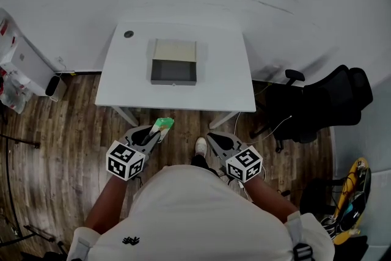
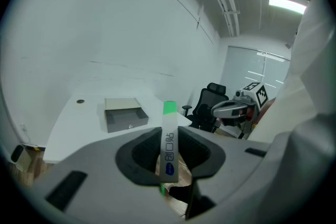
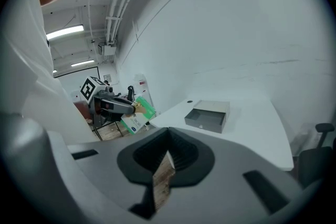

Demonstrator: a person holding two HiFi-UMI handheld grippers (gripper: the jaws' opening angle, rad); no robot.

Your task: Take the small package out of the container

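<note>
Head view: a person's white shirt (image 1: 208, 211) fills the foreground. Ahead, the left gripper (image 1: 160, 131) holds the small package (image 1: 164, 124) over the wooden floor (image 1: 61, 143), short of the white tabletop (image 1: 226, 88) where the open grey container (image 1: 174, 62) sits. Left gripper view: the jaws clamp the package edge-on. Right gripper view: the right gripper (image 3: 167, 156) has its jaws together, empty.
</note>
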